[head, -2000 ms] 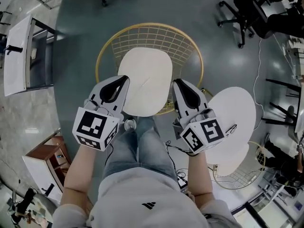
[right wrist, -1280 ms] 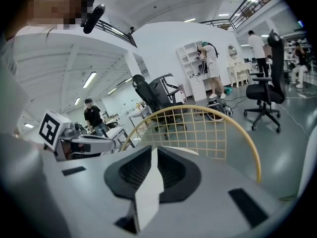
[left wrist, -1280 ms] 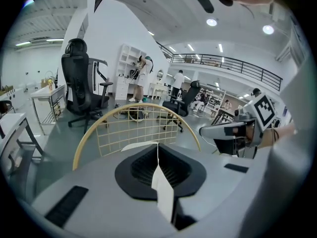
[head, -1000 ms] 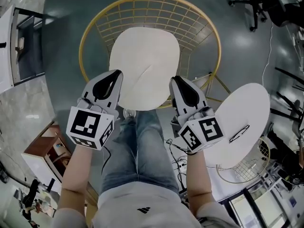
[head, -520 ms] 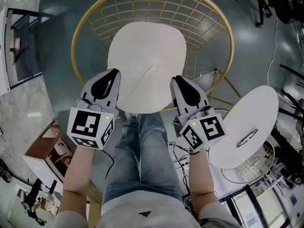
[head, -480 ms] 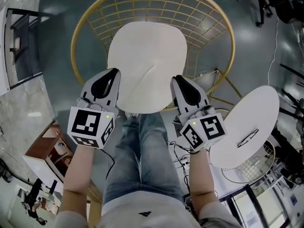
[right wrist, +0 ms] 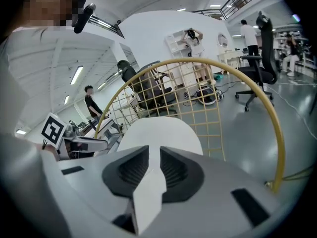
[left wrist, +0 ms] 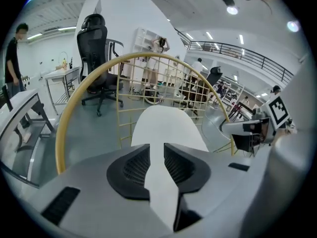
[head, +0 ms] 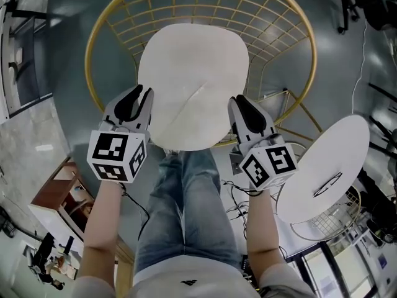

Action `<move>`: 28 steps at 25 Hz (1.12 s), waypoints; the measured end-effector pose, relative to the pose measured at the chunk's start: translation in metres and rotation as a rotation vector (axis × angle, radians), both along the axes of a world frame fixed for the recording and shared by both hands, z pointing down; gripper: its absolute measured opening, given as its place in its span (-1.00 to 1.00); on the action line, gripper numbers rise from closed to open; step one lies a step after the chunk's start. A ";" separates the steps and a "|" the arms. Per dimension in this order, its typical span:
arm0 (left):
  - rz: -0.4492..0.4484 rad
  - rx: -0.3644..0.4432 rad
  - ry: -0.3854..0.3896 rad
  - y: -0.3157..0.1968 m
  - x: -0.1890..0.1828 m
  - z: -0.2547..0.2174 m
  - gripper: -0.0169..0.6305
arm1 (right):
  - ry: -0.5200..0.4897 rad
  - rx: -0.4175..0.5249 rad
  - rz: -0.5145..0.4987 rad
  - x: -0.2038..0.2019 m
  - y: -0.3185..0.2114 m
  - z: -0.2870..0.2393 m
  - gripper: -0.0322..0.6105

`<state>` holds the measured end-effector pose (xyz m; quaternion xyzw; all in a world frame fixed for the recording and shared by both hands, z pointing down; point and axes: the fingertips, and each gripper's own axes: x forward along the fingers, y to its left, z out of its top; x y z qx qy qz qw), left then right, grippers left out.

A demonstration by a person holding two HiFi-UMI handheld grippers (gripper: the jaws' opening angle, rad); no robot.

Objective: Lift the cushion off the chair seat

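Head view, hidden bits first. The chair (head: 314,58) is cut off by the frame's top edge, so I lose the far part of its gold rim. The seat under the cushion (head: 192,79) is covered; I cannot tell whether the cushion rests on it or hangs just above. The cushion's near corners vanish under the two gripper bodies, and my operator's legs (head: 186,210) run up to its near edge. Far right, a round white table (head: 325,166) is partly behind the right marker cube.

Left gripper (head: 138,95): sits at the cushion's near left corner. In the left gripper view (left wrist: 156,152) its jaws stand a little apart and have just been opening. The cushion (left wrist: 168,125) edge runs between the pads, a white flap towards the lens. I see no pinch on it. The chair rim (left wrist: 74,108) arcs behind.

Right gripper (head: 239,101): at the near right corner, mirror of the left. In the right gripper view (right wrist: 154,157) its jaws are likewise slightly parted and have just been opening, with the cushion (right wrist: 158,133) edge between them. The wire back and rim (right wrist: 267,103) stand beyond, and the left gripper (right wrist: 84,144) shows at that view's left.

The cushion lies inside the chair bowl, spanning both tools.
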<state>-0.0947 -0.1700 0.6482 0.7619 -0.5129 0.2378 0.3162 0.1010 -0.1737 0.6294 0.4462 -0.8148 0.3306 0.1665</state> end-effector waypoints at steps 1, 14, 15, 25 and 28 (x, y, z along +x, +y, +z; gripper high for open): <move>-0.007 -0.007 -0.009 0.001 -0.001 0.004 -0.67 | 0.002 -0.005 0.005 0.002 0.000 0.003 -0.70; -0.102 -0.077 -0.058 -0.004 -0.019 0.046 -0.42 | 0.036 -0.067 0.036 0.020 0.003 0.043 -0.57; -0.101 -0.082 -0.063 -0.004 -0.020 0.049 -0.42 | 0.039 -0.071 0.043 0.023 0.002 0.045 -0.57; -0.106 -0.114 -0.069 -0.003 -0.023 0.066 -0.38 | 0.067 -0.110 0.104 0.042 -0.004 0.069 -0.50; -0.106 -0.121 -0.073 -0.002 -0.024 0.069 -0.38 | 0.068 -0.130 0.113 0.044 -0.005 0.077 -0.47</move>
